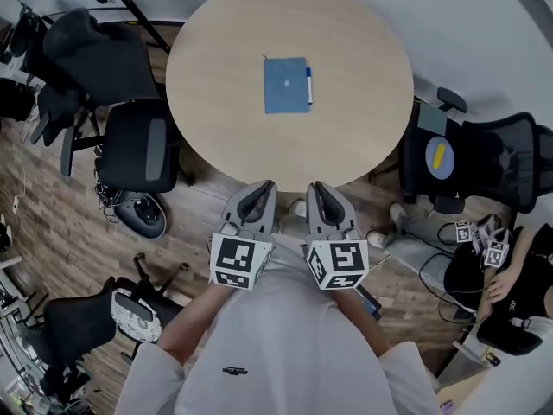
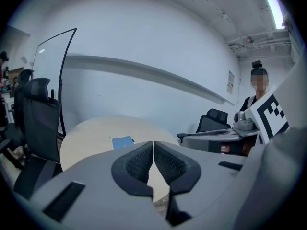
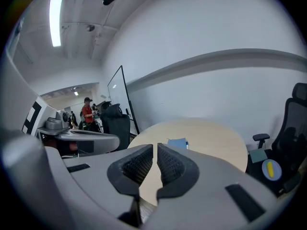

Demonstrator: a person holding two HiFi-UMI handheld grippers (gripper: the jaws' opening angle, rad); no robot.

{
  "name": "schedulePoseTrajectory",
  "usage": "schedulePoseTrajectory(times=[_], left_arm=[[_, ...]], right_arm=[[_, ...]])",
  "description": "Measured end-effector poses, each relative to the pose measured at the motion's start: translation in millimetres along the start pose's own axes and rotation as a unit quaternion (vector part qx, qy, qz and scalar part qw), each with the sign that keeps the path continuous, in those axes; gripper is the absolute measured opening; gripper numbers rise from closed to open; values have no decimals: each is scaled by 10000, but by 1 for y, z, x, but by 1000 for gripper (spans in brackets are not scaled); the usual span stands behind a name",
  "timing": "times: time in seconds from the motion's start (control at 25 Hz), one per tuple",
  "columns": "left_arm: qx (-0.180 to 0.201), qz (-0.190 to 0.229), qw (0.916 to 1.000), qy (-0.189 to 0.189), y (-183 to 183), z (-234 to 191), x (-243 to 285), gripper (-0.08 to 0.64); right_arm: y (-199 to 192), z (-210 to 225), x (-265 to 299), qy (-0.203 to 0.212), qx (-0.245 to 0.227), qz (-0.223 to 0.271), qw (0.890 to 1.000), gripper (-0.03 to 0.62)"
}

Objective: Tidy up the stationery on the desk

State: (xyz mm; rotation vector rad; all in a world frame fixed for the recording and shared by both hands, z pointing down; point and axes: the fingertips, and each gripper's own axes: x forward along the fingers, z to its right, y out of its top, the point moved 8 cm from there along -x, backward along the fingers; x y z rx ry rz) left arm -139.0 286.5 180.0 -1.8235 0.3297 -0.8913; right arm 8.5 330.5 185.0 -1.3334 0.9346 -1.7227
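A blue notebook [image 1: 286, 85] lies near the middle of the round wooden table [image 1: 354, 41]. A pen [image 1: 308, 86] with a blue and white barrel rests along the notebook's right edge. Both grippers are held close to my body, short of the table's near edge. The left gripper [image 1: 263, 188] is shut with nothing between its pads. The right gripper [image 1: 317, 188] beside it is likewise shut and empty. In the left gripper view the shut gripper [image 2: 153, 145] points at the notebook [image 2: 123, 142]. In the right gripper view the gripper [image 3: 157, 148] points at the notebook [image 3: 177, 143] and pen [image 3: 187, 144].
Black office chairs [image 1: 136, 145] stand left of the table. Another chair [image 1: 488, 158] at the right carries a round blue pad with a yellow object [image 1: 440, 156]. A person [image 1: 518, 275] sits at the far right. Cables lie on the wooden floor [image 1: 52, 232].
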Motion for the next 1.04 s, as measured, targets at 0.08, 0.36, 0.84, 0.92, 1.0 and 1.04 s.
schedulePoseTrajectory(times=[0.08, 0.36, 0.84, 0.92, 1.0, 1.04], left_arm=[[3, -27, 10000, 19, -2, 5, 1, 25], [43, -38, 10000, 58, -1, 12, 8, 25], [210, -42, 9998, 46, 2, 20, 12, 25], [218, -46, 9997, 46, 4, 20, 14, 25], [223, -36, 9997, 50, 5, 21, 15, 25], [225, -29, 9997, 53, 5, 21, 15, 25]], right_arm=[[-1, 3, -4, -31, -91, -7, 10000, 52], [-2, 9, -3, 22, -47, 20, 10000, 51], [1, 12, 0, 81, -13, 115, 9999, 51], [4, 13, 0, 89, -19, 143, 9999, 51], [5, 13, 0, 95, -36, 159, 9998, 49], [6, 13, 0, 98, -45, 165, 9998, 47]])
